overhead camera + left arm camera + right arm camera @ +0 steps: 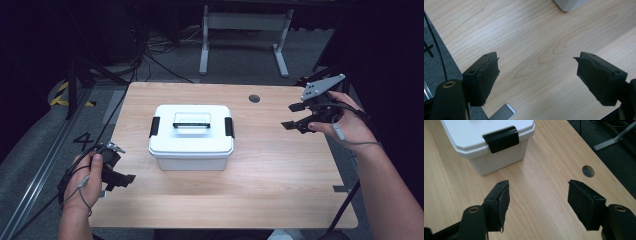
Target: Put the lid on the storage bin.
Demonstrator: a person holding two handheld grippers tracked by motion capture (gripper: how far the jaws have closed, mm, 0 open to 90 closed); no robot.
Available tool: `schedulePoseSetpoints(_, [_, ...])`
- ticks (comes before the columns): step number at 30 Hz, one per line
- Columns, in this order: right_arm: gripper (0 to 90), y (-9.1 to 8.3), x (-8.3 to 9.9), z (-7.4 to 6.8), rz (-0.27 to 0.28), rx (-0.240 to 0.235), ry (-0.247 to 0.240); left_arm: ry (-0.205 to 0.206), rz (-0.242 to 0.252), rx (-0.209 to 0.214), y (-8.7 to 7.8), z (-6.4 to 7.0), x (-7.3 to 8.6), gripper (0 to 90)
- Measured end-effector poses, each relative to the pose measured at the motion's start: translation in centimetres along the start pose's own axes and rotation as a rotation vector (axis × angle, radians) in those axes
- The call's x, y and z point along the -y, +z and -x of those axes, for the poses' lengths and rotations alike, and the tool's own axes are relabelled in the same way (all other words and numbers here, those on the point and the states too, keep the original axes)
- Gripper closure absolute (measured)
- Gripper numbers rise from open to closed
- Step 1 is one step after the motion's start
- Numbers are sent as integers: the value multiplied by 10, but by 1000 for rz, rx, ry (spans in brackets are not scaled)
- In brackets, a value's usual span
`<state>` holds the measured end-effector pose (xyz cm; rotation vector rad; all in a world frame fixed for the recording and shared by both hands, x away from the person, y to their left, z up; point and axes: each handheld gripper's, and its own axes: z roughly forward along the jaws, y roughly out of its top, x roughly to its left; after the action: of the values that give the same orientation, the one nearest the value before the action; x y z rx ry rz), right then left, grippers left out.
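Note:
A white plastic box [191, 137] with a lid, a black top handle [191, 124] and black side latches [229, 127] stands shut in the middle of the wooden table [280, 170]. My left gripper [127, 180] hovers at the table's near left edge, open, nothing between its jaws; its own view has the box's corner [570, 3] far ahead. My right gripper [290, 117] is held at the far right, open and empty, pointing toward the box. In the right gripper view the box [486, 142] and one latch [501, 138] lie ahead of the spread jaws.
A round cable hole [254, 98] [588, 171] sits in the tabletop near the far edge. A white desk frame [245, 30] stands on the floor beyond. Cables and a rail run along the floor at left. A strip of tape [502, 113] marks the near left table edge.

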<state>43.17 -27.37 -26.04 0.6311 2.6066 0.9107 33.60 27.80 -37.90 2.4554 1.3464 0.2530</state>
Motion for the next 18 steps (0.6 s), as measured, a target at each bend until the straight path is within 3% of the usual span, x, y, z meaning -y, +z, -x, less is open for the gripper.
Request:
schedulePoseSetpoints(2, [319,-1,6,2,3,0,14,1,-1,-4,1,0,-1,185])
schedulePoseSetpoints(6, [295,0,19,5,-13,-13,87,-3,1,-3,1,0,-1,185])
schedulePoseSetpoints(9, [269,1,27,6,-17,9,97,0,-3,-5,2,0,-1,185])
schedulePoseSetpoints(18, [264,26,55,7,-47,-16,116,-3,-9,0,4,1,2,185])
